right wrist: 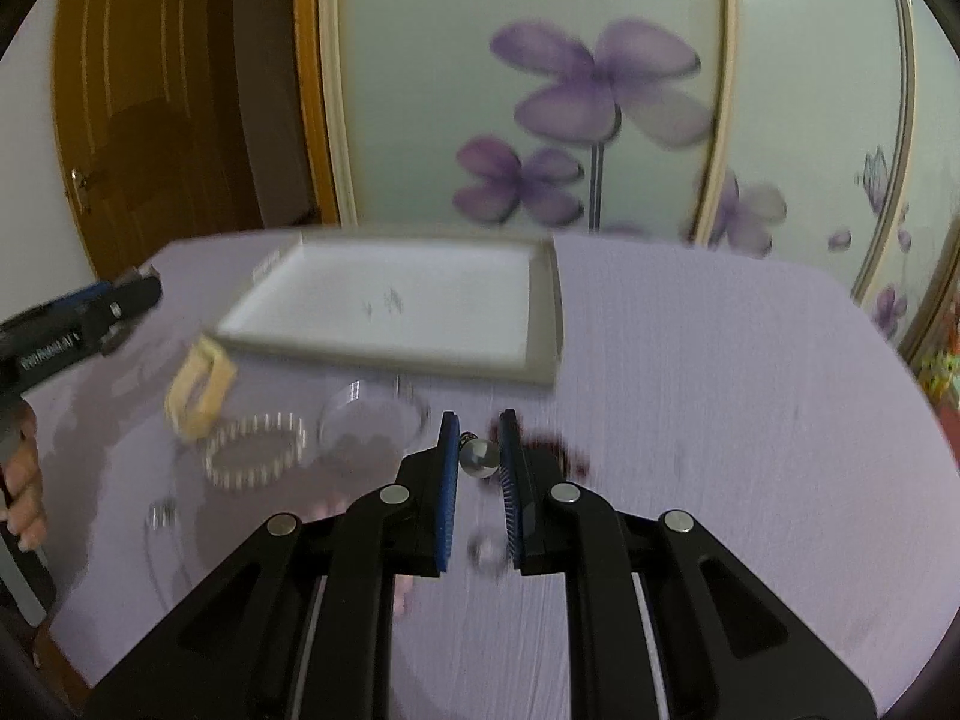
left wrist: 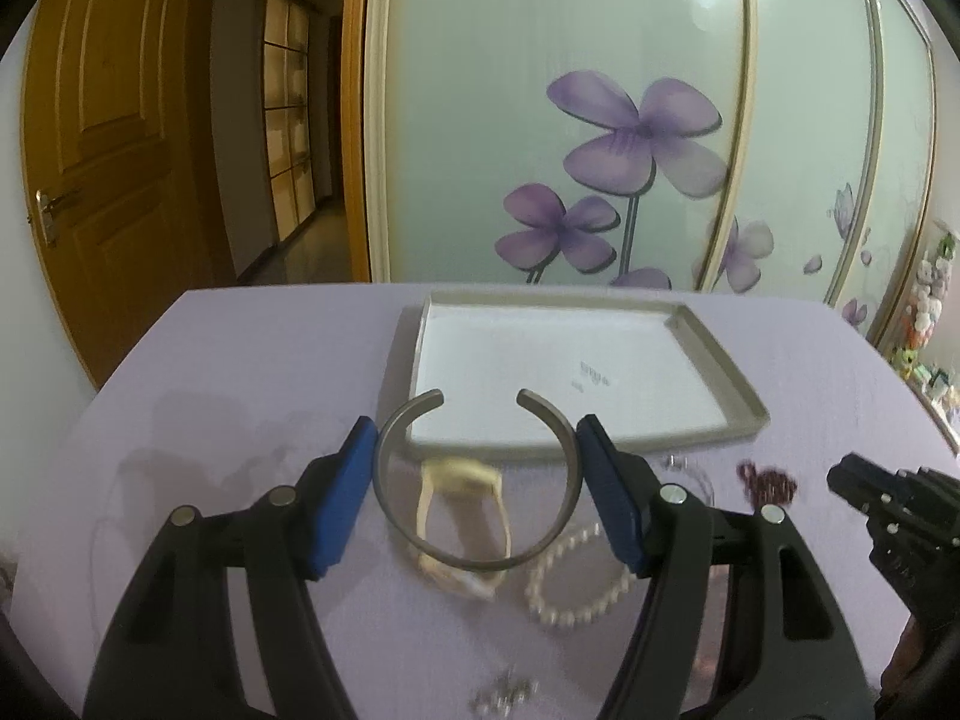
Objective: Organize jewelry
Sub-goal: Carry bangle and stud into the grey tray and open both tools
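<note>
My left gripper (left wrist: 477, 426) is shut on a grey metal open cuff bangle (left wrist: 474, 561), its blue pads pressing on the bangle's two sides, and holds it above the purple cloth with the gap facing the tray. The white tray (left wrist: 720, 384) with a grey rim lies just beyond. My right gripper (right wrist: 479, 417) is shut on a small silver ball charm (right wrist: 478, 457), lifted off the table. In the left wrist view the right gripper (left wrist: 846, 480) shows at the right edge. In the right wrist view the left gripper (right wrist: 144, 288) shows at the far left, beside the tray (right wrist: 546, 324).
On the cloth lie a cream band (left wrist: 462, 474), a pearl bracelet (left wrist: 576, 600), dark red beads (left wrist: 771, 483) and a small silver piece (left wrist: 504, 702). A clear round disc (right wrist: 372, 420) and a ring (right wrist: 489, 549) lie near the right gripper. A hand (right wrist: 24, 480) shows at the left.
</note>
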Demonstrator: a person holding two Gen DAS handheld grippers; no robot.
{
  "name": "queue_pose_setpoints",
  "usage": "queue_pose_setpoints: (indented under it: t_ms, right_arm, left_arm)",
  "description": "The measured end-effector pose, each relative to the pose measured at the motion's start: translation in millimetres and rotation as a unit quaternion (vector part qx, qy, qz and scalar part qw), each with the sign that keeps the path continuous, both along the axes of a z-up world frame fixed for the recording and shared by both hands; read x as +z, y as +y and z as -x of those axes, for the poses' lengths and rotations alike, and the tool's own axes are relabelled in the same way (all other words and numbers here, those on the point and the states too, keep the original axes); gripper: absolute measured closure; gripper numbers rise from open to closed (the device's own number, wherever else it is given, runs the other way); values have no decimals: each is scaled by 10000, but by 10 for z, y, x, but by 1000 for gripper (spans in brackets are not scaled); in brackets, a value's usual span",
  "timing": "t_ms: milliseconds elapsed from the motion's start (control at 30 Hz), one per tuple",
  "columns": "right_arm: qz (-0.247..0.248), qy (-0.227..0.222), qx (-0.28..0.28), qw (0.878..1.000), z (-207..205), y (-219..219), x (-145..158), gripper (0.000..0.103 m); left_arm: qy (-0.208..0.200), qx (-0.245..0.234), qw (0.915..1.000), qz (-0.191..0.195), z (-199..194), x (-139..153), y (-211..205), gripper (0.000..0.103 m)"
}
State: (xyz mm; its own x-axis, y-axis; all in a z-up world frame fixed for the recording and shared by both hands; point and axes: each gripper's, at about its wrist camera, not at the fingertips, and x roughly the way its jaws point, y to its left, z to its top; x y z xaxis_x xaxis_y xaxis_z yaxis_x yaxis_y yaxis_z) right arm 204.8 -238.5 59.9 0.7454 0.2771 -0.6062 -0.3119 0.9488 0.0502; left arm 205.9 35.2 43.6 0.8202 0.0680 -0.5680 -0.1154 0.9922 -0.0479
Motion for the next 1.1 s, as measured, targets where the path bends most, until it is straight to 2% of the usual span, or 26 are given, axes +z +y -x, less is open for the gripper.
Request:
queue_pose_setpoints:
  t_ms: [167,500,700,933,1000,1067,1100]
  right_arm:
    - [28,-131,155,9998,-452,166,120,89]
    - [358,194,461,9981,-1171,499,-170,89]
    - [457,353,546,9968,-1392,546,-335,89]
    - [481,417,568,9964,-1465,577,-416,89]
    - [500,454,610,9959,-1456,590,-437,84]
    - [529,440,645,9955,-1422,597,-438,58]
    - [544,396,649,9956,-1405,597,-430,53]
  left_arm:
    - [-8,-32,9999,103,-423,45,39,36]
    - [260,-52,9996,127,-1256,-123,54,36]
    - [468,-37,9988,160,-1572,-267,77,36]
    - [576,-48,9983,82,-1686,-378,61,36]
    - [604,-59,9981,85,-1700,-404,53,36]
    - [630,-59,9980,87,-1728,-422,51,36]
    - [640,-49,9979,83,-1737,-436,53,36]
